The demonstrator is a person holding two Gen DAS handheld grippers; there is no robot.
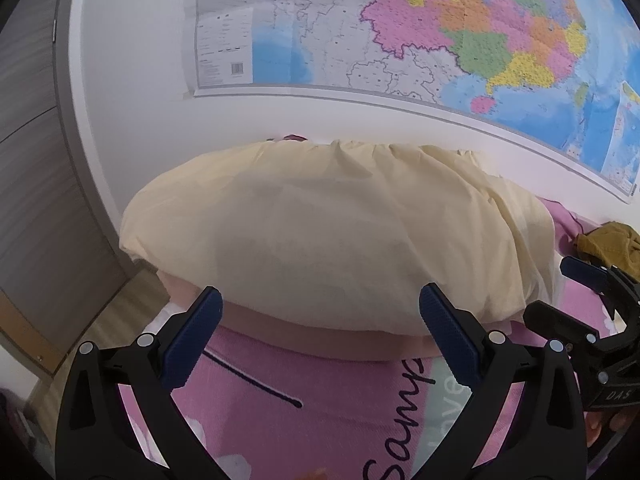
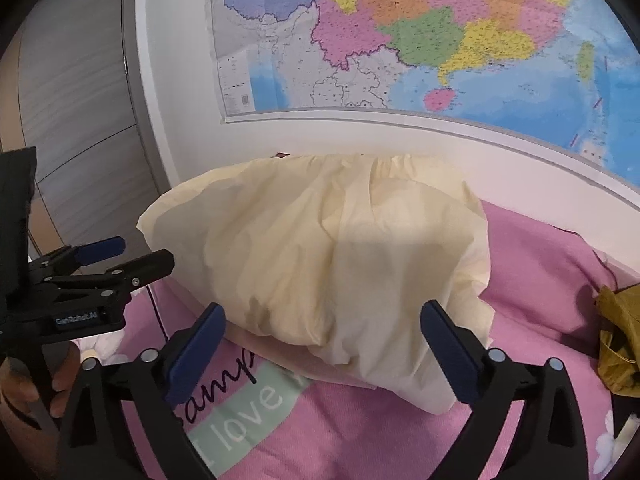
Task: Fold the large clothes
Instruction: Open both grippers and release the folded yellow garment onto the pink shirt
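Observation:
A pale yellow garment (image 1: pixel 332 236) lies in a folded, puffy bundle on the pink bed sheet (image 1: pixel 320 408), against the wall. It also shows in the right wrist view (image 2: pixel 328 256). My left gripper (image 1: pixel 320 316) is open and empty, just in front of the bundle's near edge. My right gripper (image 2: pixel 324 328) is open and empty, over the bundle's near right corner. Each gripper shows in the other's view: the right gripper (image 1: pixel 576 296) at the right edge, the left gripper (image 2: pixel 120 256) at the left edge.
A mustard-yellow garment (image 2: pixel 620 340) lies crumpled on the bed at the right; it also shows in the left wrist view (image 1: pixel 608 244). A large map (image 1: pixel 440 32) hangs on the white wall behind. A grey door (image 2: pixel 80 120) and wood floor (image 1: pixel 80 328) are at the left.

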